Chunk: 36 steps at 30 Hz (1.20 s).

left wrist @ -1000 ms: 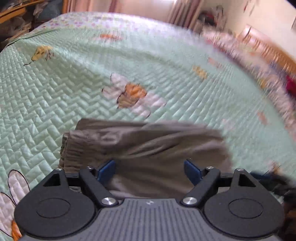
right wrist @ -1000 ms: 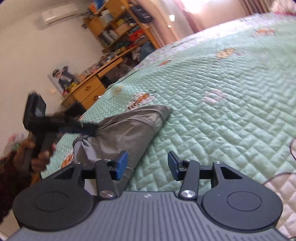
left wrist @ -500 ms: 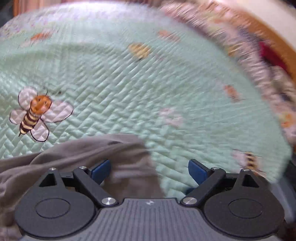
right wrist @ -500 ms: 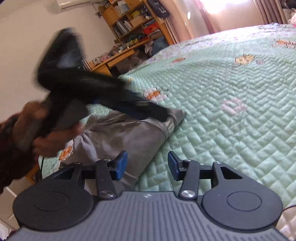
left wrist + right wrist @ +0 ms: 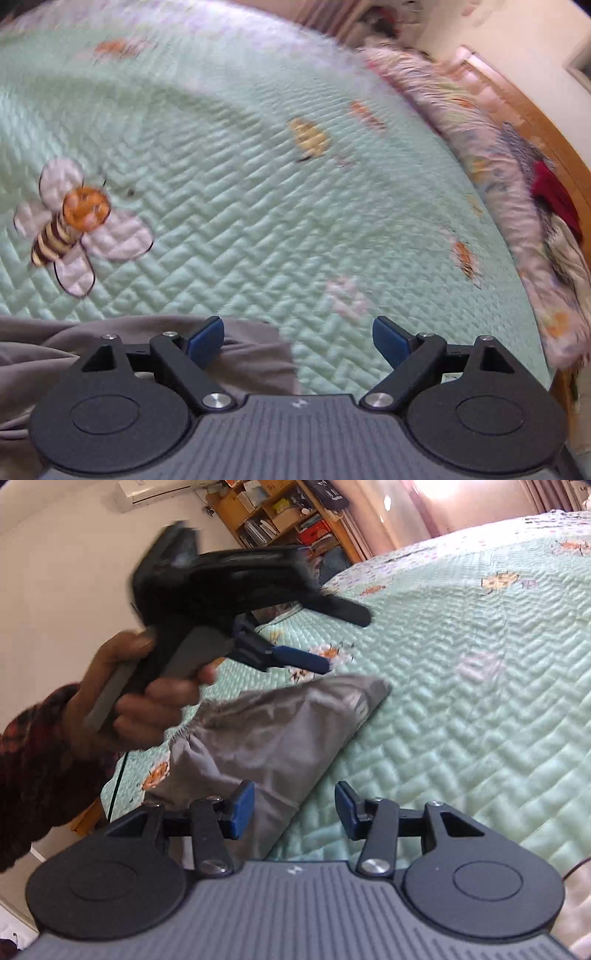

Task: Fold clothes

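A folded grey garment (image 5: 280,731) with an elastic waistband lies on the green quilted bedspread (image 5: 480,701). In the left wrist view its edge (image 5: 255,354) shows at the lower left, under the left finger. My left gripper (image 5: 297,338) is open and empty, raised above the garment; it also shows in the right wrist view (image 5: 343,638), held by a hand. My right gripper (image 5: 293,810) is open and empty, low over the garment's near corner.
The bedspread (image 5: 240,184) carries bee patterns. Pillows and bundled clothes (image 5: 517,192) line the wooden headboard at right. A desk and bookshelves (image 5: 280,513) stand beyond the bed's far side.
My left gripper has lifted off the garment and swung right, now above it. The right gripper has barely moved.
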### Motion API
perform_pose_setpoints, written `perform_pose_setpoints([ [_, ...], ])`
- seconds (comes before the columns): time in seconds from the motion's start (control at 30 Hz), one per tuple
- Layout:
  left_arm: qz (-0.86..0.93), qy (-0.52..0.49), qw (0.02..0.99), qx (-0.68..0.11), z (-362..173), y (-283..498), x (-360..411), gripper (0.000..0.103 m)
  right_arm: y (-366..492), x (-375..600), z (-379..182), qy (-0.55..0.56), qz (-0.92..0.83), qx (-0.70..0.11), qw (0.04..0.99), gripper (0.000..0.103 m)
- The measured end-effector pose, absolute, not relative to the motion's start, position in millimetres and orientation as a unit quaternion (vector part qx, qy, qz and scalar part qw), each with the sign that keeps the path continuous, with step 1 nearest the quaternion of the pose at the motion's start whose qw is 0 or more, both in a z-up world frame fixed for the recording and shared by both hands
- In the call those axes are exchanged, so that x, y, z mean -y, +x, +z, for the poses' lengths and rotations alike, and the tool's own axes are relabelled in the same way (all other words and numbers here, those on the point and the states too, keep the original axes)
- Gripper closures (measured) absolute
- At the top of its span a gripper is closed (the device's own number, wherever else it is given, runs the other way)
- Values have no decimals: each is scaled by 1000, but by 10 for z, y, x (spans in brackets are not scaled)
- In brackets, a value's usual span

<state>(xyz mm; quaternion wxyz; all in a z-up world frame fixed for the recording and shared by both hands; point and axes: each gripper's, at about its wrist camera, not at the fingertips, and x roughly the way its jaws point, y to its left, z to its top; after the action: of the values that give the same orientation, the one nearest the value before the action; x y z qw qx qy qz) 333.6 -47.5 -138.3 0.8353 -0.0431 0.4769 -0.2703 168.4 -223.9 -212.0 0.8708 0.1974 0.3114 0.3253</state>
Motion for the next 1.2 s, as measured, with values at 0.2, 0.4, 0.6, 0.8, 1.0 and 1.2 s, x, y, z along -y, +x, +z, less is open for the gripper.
perform_pose_setpoints([
  [0.2,-220,161,829,-489,-1667,3183,884,52,1577,2110,-2076,173,343,-300,873,53],
  [0.4,-239,179,818,-491,-1706,3229,881,55,1406,1841,-1938,31,345,-290,892,64],
  [0.6,-241,136,844,-460,-1372,3072,707,57,1361,1801,-1863,-10,360,-283,889,71],
  [0.8,-256,166,839,-450,-1351,2882,676,50,951,1805,-1889,-12,367,-261,893,71],
  [1.0,-255,157,826,-477,-1772,2971,643,35,839,1447,-1931,-101,357,-265,890,71],
  [1.2,-260,188,823,-469,-1817,2908,737,27,872,1281,-1928,-141,341,-279,886,98],
])
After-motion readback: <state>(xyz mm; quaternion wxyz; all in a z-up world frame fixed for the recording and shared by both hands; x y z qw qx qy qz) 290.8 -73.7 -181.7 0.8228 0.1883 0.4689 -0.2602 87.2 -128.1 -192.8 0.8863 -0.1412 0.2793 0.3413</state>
